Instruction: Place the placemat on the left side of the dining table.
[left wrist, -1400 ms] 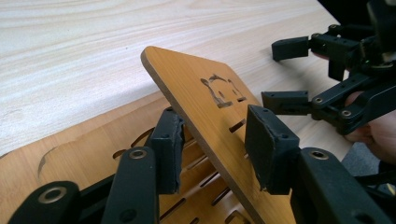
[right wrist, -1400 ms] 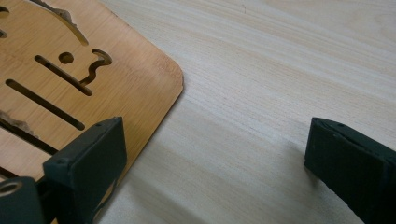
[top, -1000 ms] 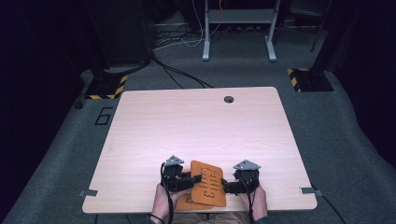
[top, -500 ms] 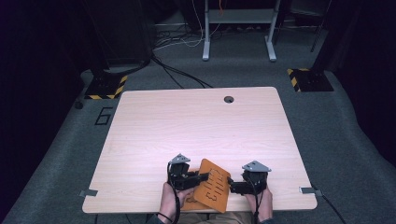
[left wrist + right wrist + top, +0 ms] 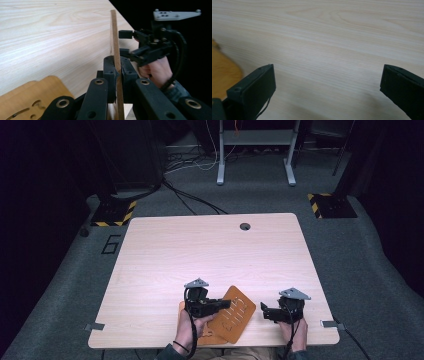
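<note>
A thin orange-brown wooden board [image 5: 239, 314] with cut-out shapes is tilted up off the table near the front edge. My left gripper [image 5: 223, 304] is shut on its left edge; the jaws have just been closing. In the left gripper view the board [image 5: 113, 37] stands edge-on between my left gripper's [image 5: 116, 71] pads. A second, similar board [image 5: 209, 338] [image 5: 32, 95] lies flat beneath and left of it. My right gripper [image 5: 265, 312] is to the right of the held board, open and apart from it. In the right gripper view my right gripper's [image 5: 327, 82] jaws stand wide over bare wood.
The light wooden table [image 5: 210, 255] has a round cable hole [image 5: 244, 226] near its far edge. Its front edge lies just below both hands. Beyond it are grey floor, cables and a metal stand [image 5: 255, 150].
My left gripper has closed on the board and raised it, tilting it rightward. The right gripper has drawn off to the right, away from the board's edge.
</note>
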`<state>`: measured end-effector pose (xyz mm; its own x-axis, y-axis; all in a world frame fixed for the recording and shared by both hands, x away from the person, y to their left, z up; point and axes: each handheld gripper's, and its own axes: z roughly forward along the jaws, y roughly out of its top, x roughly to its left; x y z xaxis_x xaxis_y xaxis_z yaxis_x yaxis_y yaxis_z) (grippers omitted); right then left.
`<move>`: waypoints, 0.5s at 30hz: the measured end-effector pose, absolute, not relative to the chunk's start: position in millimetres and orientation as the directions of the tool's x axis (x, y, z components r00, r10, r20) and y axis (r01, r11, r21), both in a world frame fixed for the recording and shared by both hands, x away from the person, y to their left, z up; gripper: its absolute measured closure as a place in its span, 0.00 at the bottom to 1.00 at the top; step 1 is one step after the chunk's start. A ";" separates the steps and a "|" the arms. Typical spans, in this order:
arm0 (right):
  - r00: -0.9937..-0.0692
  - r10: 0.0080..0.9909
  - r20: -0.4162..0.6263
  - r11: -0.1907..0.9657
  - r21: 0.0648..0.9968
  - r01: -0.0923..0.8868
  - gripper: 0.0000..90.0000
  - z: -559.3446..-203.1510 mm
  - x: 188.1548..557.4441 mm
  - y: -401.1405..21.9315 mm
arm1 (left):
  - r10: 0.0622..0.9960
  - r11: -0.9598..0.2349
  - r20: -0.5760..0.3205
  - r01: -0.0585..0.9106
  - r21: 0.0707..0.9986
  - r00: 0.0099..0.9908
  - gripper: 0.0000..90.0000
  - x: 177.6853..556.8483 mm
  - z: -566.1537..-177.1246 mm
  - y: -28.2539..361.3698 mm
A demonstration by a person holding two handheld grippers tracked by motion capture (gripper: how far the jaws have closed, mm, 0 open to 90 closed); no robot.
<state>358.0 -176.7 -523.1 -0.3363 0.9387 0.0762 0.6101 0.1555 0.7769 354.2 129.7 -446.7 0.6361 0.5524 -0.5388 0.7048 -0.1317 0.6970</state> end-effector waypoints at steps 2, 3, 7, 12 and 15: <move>-0.326 0.943 0.060 0.165 0.768 0.618 0.00 -523.6 361.7 -181.1 | 0.565 -0.139 -0.516 0.691 0.709 0.644 0.96 353.9 -443.3 128.6; -0.321 0.946 0.052 0.168 0.769 0.617 0.00 -523.8 362.5 -182.7 | 0.560 -0.141 -0.517 0.689 0.711 0.647 0.96 354.6 -442.0 129.2; -0.308 0.951 0.006 0.192 0.771 0.607 0.00 -525.3 364.9 -188.0 | 0.563 -0.143 -0.506 0.679 0.720 0.654 0.96 355.7 -438.4 131.1; -0.324 0.946 -0.004 0.222 0.736 0.640 0.00 -528.7 371.1 -187.6 | 0.572 -0.128 -0.502 0.675 0.726 0.648 0.96 357.0 -434.1 138.3; -0.326 0.945 -0.001 0.228 0.717 0.659 0.00 -529.9 374.0 -186.9 | 0.578 -0.117 -0.499 0.671 0.732 0.646 0.95 358.2 -430.9 143.9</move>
